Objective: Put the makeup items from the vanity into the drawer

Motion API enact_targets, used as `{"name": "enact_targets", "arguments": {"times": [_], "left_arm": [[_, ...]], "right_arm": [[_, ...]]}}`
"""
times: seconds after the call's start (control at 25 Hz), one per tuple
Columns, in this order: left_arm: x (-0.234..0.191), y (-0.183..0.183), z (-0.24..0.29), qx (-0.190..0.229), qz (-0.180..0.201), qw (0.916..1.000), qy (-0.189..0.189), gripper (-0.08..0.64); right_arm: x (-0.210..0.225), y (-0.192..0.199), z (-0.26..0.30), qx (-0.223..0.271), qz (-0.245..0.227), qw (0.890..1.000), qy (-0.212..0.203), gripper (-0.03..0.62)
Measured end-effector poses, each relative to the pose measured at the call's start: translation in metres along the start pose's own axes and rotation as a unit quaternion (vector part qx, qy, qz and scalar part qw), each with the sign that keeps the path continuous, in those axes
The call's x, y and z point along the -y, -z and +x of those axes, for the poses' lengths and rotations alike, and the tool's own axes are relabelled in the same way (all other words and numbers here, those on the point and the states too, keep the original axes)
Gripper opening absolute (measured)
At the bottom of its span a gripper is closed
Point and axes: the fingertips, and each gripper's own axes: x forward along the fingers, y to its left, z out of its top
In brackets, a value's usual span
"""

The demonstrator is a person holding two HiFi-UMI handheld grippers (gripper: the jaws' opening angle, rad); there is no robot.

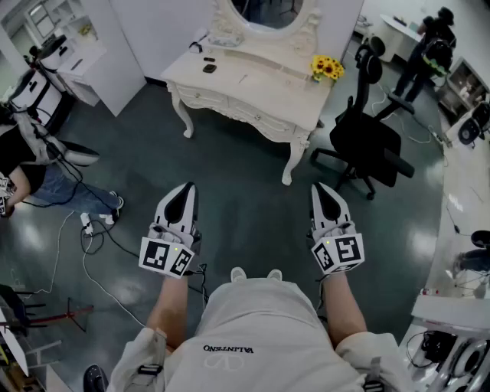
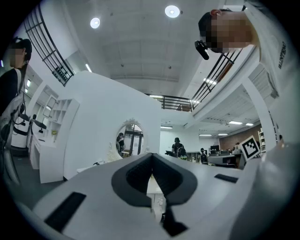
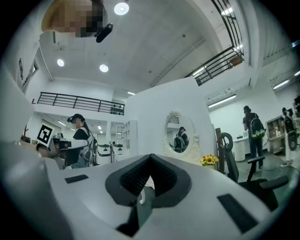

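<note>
A white vanity (image 1: 253, 84) with an oval mirror (image 1: 264, 14) stands ahead across the dark floor. A few small dark makeup items (image 1: 208, 67) lie on its top at the left. My left gripper (image 1: 184, 191) and right gripper (image 1: 321, 190) are held side by side well short of the vanity, both pointing at it. Each is shut with nothing between its jaws. In the left gripper view the mirror (image 2: 130, 139) shows far off above my left gripper (image 2: 152, 168). The right gripper view shows the mirror (image 3: 179, 135) beyond my right gripper (image 3: 150, 168).
A bunch of sunflowers (image 1: 327, 68) stands on the vanity's right end. A black office chair (image 1: 366, 142) is right of the vanity. Cables (image 1: 92, 237) trail on the floor at left, near a seated person (image 1: 46, 180). Another person (image 1: 429, 50) stands at the far right.
</note>
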Motion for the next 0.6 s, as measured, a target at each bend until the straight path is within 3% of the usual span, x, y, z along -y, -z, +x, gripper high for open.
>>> {"name": "enact_targets", "arguments": {"times": [0.6], "left_arm": [[-0.016,0.010,-0.012,-0.003,-0.010,0.9999,-0.007,0.000]], "right_arm": [[0.000,0.019,0.020,-0.012,0.018,1.000,0.014,0.011]]}}
